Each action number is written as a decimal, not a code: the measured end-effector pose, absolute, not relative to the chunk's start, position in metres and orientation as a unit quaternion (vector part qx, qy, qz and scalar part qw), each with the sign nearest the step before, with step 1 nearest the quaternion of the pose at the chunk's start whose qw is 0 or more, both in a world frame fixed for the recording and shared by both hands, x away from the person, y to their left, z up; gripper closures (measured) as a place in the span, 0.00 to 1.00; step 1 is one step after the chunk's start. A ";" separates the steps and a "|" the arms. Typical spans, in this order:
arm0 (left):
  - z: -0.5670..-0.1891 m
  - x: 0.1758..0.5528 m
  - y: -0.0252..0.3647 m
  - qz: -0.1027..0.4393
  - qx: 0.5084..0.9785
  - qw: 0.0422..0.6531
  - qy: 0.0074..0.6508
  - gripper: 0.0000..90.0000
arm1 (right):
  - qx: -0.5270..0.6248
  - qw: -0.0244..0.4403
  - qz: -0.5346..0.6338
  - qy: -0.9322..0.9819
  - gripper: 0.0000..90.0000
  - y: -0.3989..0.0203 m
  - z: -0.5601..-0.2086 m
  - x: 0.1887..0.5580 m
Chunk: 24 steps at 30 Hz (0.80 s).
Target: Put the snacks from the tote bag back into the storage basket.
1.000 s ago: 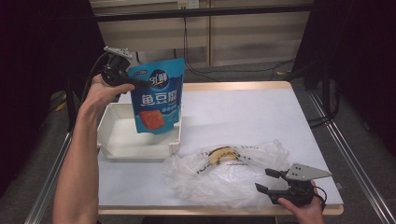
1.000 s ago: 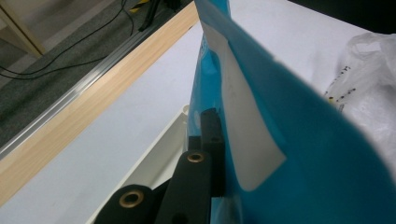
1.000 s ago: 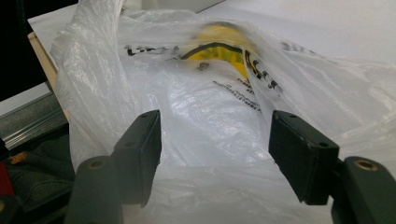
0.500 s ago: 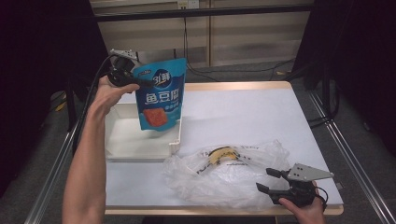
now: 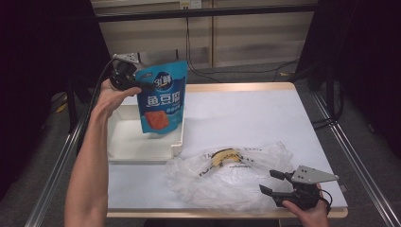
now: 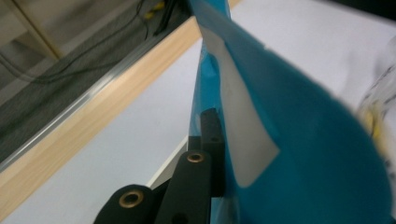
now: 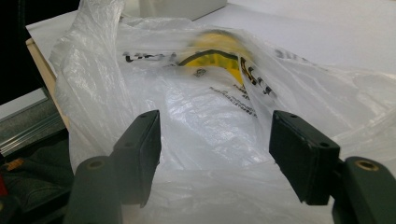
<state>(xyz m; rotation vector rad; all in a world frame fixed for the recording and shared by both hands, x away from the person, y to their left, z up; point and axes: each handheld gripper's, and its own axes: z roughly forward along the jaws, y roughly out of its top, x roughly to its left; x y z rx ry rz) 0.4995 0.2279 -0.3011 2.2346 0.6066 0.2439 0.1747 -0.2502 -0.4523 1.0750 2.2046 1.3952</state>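
upright blue pouch (image 5: 161, 101) over white tray (image 5: 124, 149)

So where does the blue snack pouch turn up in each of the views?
High view: blue snack pouch hangs upper left, over the white tray, pinched at its top corner by the left claw.
Left gripper view: it covers the right half, edge between the jaws.
Right gripper view: not in it.
Shared landmark: the clear plastic bag with yellow print, in the high view, in the right gripper view and at the left gripper view's right edge.

We see a shiny blue snack pouch (image 5: 161, 101), a thin crinkly clear plastic bag (image 5: 227, 177), a smooth white plastic tray (image 5: 142, 142) and a matt counter (image 5: 246, 118) with a wood edge.
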 end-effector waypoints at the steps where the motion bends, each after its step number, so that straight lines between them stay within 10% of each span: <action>1: -0.301 0.500 0.230 0.093 0.879 0.403 0.236 1.00 | 0.376 0.159 0.488 0.771 0.39 -0.250 -0.452 0.175; 24: -0.306 0.504 0.236 0.125 0.890 0.346 0.271 0.86 | 0.376 0.162 0.491 0.769 0.39 -0.252 -0.452 0.175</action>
